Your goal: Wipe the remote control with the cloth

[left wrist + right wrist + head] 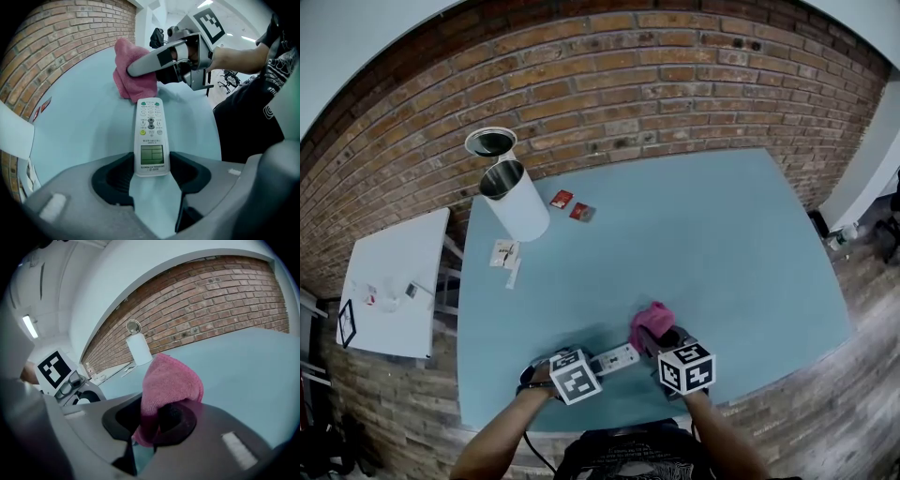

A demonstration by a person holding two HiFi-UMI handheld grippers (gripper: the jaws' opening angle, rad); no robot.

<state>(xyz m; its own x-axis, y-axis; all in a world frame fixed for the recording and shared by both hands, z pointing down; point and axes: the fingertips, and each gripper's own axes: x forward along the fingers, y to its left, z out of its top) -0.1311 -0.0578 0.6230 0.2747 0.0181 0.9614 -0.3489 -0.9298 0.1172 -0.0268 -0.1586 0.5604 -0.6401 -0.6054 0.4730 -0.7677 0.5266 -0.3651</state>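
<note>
Head view: remote control (616,358) lies flat on the blue desk (722,234), near its front edge.
Left claw (150,169): clamped on the remote control's screen end.
Right claw (152,423): clenched on the pink cloth (171,380), which is bunched just beside the remote control's far end.

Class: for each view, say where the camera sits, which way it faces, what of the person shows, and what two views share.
Head view: on the head, steeply down at the table; arms, left gripper, right gripper show.
Left gripper view: rides that gripper, along jaws clamping the remote control, toward the cloth; right forearm, torso.
Right gripper view: likewise, along jaws pinching the cloth, toward the brick wall; left gripper's cube.
Shared: the cloth.
</note>
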